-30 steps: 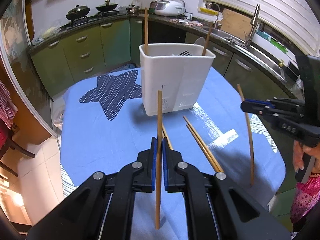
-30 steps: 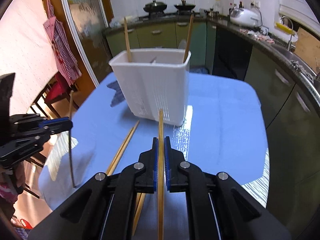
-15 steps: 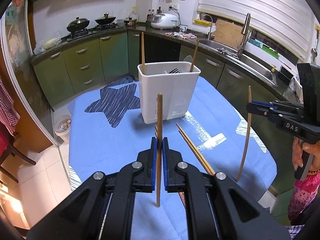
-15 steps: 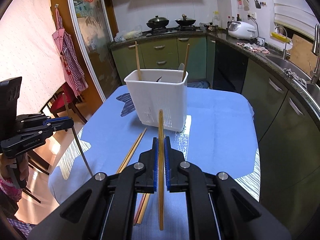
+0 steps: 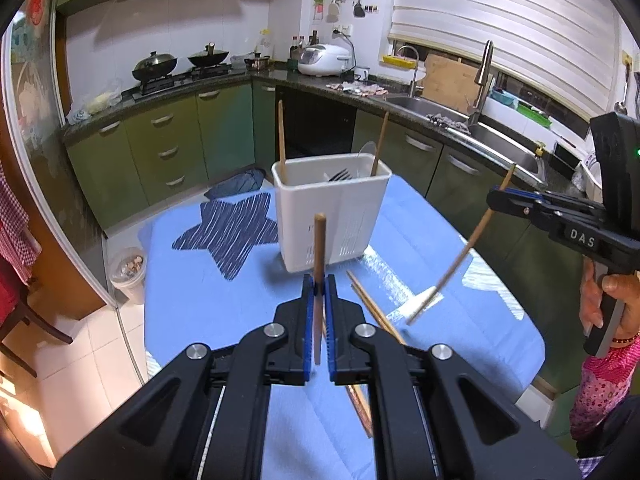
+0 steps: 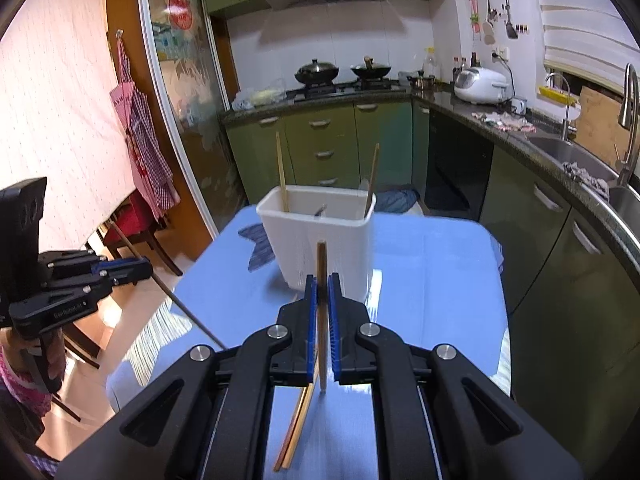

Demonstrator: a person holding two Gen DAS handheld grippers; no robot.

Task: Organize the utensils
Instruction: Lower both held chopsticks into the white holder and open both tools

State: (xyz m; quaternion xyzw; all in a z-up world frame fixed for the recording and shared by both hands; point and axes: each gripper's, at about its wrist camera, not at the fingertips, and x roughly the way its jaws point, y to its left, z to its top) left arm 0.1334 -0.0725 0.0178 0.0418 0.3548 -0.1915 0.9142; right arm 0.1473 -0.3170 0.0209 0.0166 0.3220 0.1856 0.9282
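Blue table (image 5: 208, 320) mostly bare around white caddy (image 5: 332, 216); left tongs (image 5: 319, 294), right tongs (image 6: 322, 292) each clamp chopstick.

My black grippers had blue pads (image 5: 308, 332), white holder (image 5: 332, 216), light blue cloth (image 5: 224, 320) with navy striped star (image 5: 232, 236), green cabinets (image 5: 168, 148).

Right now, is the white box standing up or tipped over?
Standing up. The white box sits flat on the blue tablecloth, open top upward, chopsticks poking out.
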